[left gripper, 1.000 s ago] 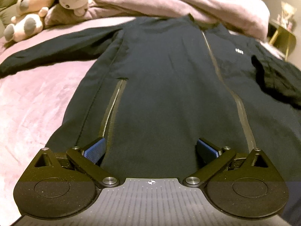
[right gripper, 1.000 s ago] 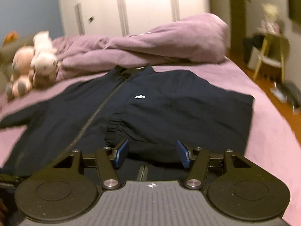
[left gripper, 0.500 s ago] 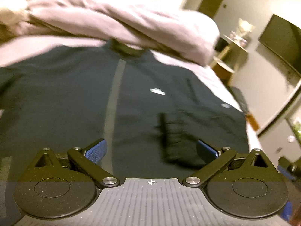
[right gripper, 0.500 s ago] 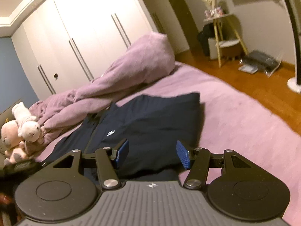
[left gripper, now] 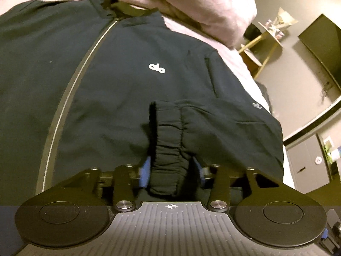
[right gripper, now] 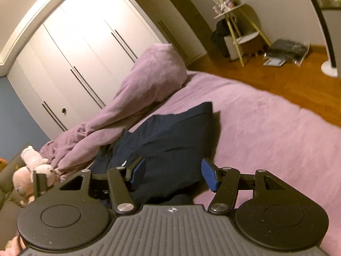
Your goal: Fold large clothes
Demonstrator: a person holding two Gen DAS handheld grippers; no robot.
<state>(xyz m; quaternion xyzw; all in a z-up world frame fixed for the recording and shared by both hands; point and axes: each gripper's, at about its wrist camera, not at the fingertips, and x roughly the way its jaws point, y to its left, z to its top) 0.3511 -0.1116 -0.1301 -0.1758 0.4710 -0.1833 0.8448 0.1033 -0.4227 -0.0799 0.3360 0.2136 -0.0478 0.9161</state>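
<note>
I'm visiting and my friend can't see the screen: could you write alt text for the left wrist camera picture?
The left gripper is closing around the gathered cuff of a dark navy jacket spread zip-up on a pink bed. The sleeve is folded across the chest below a small white logo, with a rumpled pink duvet behind.

The left wrist camera sits just behind its tongs (left gripper: 170, 167), angled steeply down, very close over the jacket (left gripper: 106, 81). The right wrist camera looks past its tongs (right gripper: 172, 176) at a shallower, rolled angle across the bed (right gripper: 266, 128). Both views share jacket, duvet (right gripper: 127, 111) and side stand (right gripper: 238, 29).
</note>
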